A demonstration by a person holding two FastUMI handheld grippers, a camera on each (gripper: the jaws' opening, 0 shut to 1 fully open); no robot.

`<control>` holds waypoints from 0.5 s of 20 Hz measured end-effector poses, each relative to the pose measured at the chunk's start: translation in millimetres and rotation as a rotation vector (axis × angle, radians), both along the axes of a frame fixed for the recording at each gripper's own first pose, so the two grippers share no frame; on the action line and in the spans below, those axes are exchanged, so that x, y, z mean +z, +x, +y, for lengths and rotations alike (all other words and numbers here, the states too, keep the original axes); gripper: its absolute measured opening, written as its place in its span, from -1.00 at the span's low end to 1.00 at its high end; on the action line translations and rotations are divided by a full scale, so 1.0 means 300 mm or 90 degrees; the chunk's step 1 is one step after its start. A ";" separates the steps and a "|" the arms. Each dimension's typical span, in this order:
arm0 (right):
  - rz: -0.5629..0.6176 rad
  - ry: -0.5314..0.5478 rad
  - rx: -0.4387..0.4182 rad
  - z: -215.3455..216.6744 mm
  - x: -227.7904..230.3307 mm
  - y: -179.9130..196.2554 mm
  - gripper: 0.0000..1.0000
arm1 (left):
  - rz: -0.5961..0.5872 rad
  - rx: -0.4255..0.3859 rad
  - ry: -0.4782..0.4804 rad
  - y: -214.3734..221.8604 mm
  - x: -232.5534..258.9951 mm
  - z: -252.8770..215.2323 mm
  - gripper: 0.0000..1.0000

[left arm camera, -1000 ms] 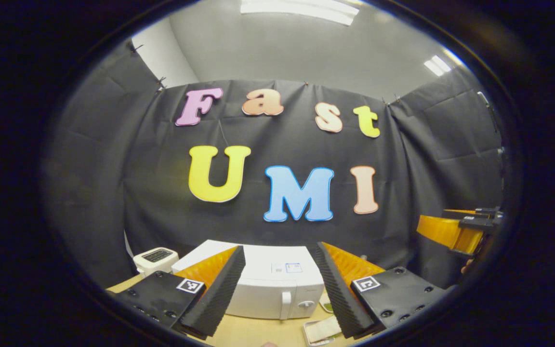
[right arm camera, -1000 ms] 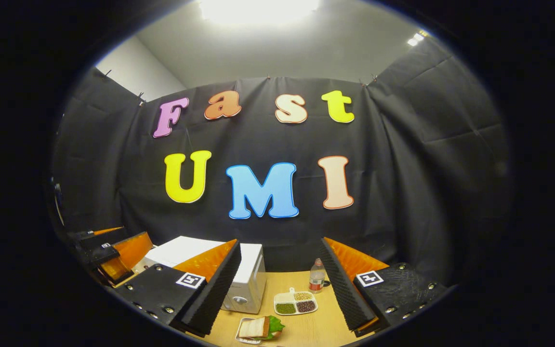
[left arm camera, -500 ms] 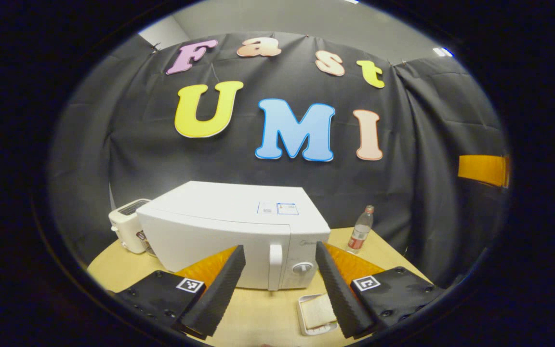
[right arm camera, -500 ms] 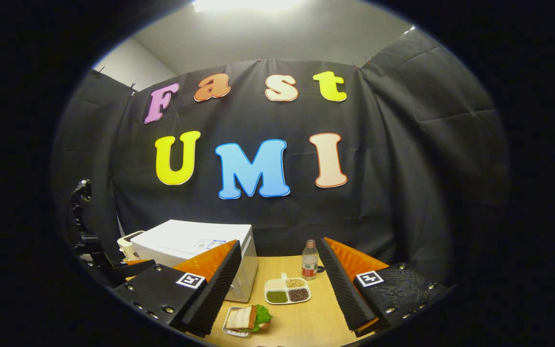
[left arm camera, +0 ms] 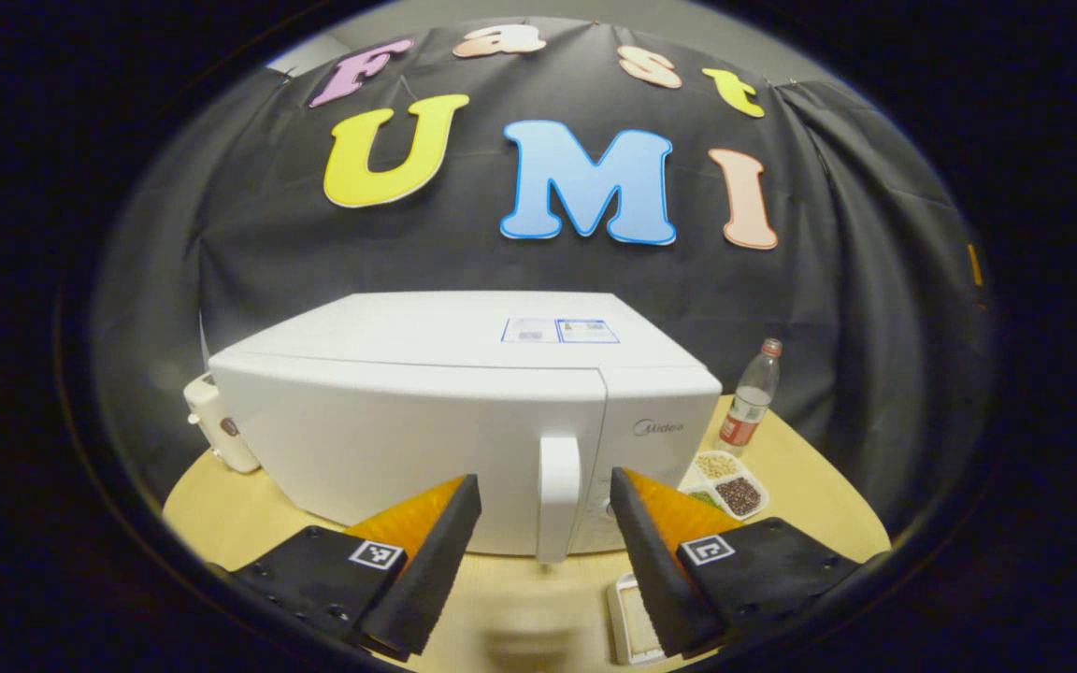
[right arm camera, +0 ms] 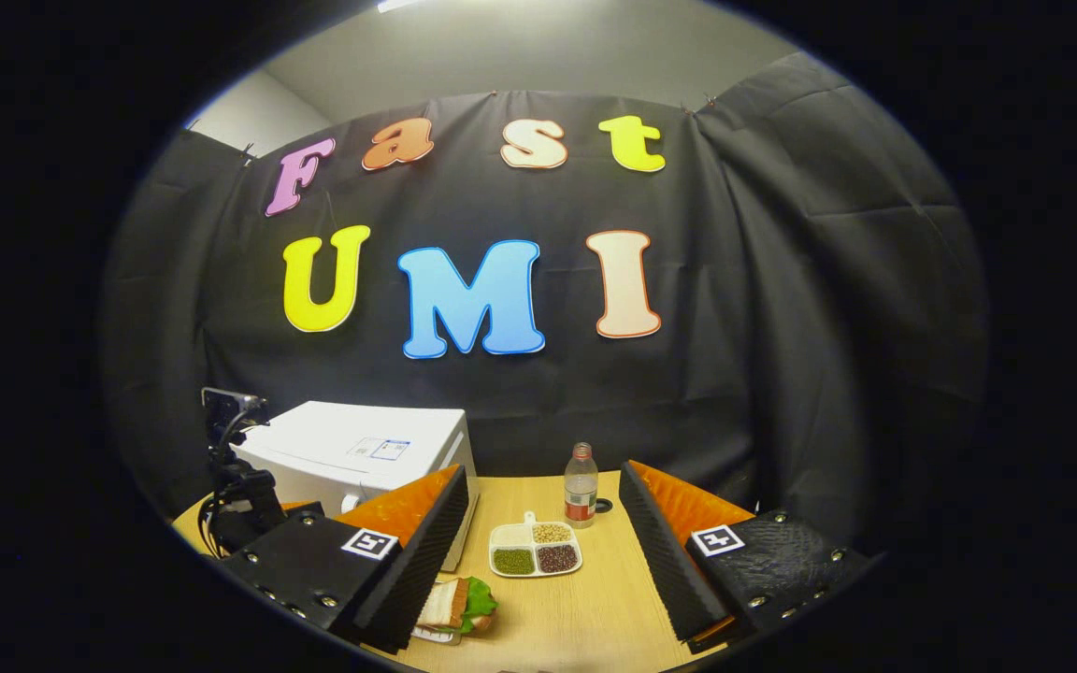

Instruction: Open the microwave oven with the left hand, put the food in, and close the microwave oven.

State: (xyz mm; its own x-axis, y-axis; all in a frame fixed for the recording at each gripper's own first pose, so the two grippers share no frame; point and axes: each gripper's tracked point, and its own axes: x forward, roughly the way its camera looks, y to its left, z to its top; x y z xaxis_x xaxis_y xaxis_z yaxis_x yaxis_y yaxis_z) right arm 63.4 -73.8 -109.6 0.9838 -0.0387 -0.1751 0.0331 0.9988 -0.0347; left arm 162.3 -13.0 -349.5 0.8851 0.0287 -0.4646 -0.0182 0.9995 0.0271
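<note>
Between the left hand-held gripper's (left arm camera: 545, 523) spread fingers stands the microwave handle (left arm camera: 558, 495).

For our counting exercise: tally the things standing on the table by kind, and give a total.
Microwave: 1
Toaster: 1
Bottle: 1
Divided dish of beans: 1
Sandwich on its tray: 1
Total: 5

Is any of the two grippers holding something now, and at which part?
Nothing is held. The left gripper is open, its jaws either side of the microwave door handle without touching. The right gripper is open above the table.
</note>
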 end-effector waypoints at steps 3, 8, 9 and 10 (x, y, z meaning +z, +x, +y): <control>0.013 -0.003 -0.003 0.007 -0.016 0.011 0.96 | 0.041 -0.024 -0.055 0.009 -0.079 -0.044 0.19; 0.016 0.001 -0.001 0.031 -0.022 0.010 0.96 | 0.017 -0.037 0.020 0.034 -0.067 -0.042 -0.53; 0.016 0.002 0.000 0.032 -0.020 0.009 0.96 | 0.019 -0.036 0.012 0.007 -0.077 -0.040 -0.58; 0.016 0.002 -0.001 0.033 -0.023 0.005 0.96 | 0.024 -0.039 0.005 0.014 -0.077 -0.041 -0.70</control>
State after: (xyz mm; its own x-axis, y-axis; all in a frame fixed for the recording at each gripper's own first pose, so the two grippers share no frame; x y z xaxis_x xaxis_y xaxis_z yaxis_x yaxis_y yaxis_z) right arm 64.9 -64.0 -116.6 0.9792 -0.0390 -0.1993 0.0334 0.9989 -0.0316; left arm 166.5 -25.3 -372.6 0.8672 -0.0210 -0.4975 0.0440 0.9984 0.0346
